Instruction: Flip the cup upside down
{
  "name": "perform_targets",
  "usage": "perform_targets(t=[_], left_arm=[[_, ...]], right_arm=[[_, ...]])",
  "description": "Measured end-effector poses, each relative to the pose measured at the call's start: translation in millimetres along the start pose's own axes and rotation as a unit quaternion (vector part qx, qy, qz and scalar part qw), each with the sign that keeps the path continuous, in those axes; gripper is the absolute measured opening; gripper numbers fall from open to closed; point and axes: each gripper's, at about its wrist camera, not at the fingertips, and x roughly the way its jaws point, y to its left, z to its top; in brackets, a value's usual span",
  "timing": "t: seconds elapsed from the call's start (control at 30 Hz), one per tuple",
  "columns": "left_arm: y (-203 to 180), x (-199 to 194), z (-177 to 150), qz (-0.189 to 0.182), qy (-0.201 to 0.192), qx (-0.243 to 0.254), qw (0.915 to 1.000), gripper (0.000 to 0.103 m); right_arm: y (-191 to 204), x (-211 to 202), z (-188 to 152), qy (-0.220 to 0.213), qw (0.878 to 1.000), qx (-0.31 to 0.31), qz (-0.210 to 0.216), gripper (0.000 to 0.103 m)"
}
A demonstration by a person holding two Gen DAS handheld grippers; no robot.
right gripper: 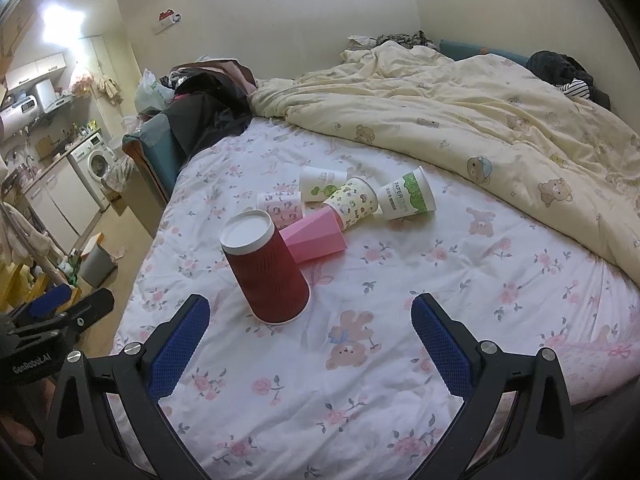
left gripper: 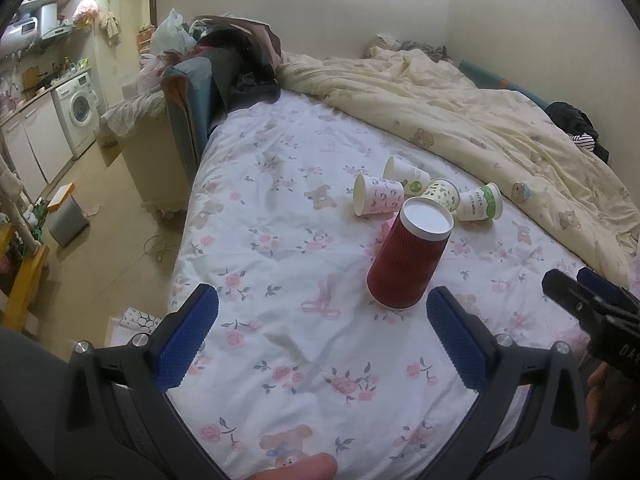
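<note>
Both my fingers (left gripper: 320, 312) (right gripper: 310, 312) gape wide, empty, over the floral bed (left gripper: 280, 240); red cup (left gripper: 408, 256) stands inverted near, cream duvet (left gripper: 460, 108) far right, washing machine (left gripper: 78, 110) far left.

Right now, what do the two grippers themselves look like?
Both match: the left gripper and right gripper each have a black frame with triangular cut-outs, silver screws, and two fingers faced with blue ribbed pads. The left one's body, seen from the right camera, carries white "GenRobot.AI" lettering. No cables show. A bare fingertip peeks in below.
</note>
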Motion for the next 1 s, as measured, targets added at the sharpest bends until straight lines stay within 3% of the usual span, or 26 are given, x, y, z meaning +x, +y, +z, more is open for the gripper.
perform_targets(t=[1.0], left_arm=[[4.3,-1.1,4.1,-0.003,0.0,-0.006,1.0,0.103]], right_arm=[[0.8,1.5,-0.8,-0.006,1.0,-0.004,0.002,0.103]])
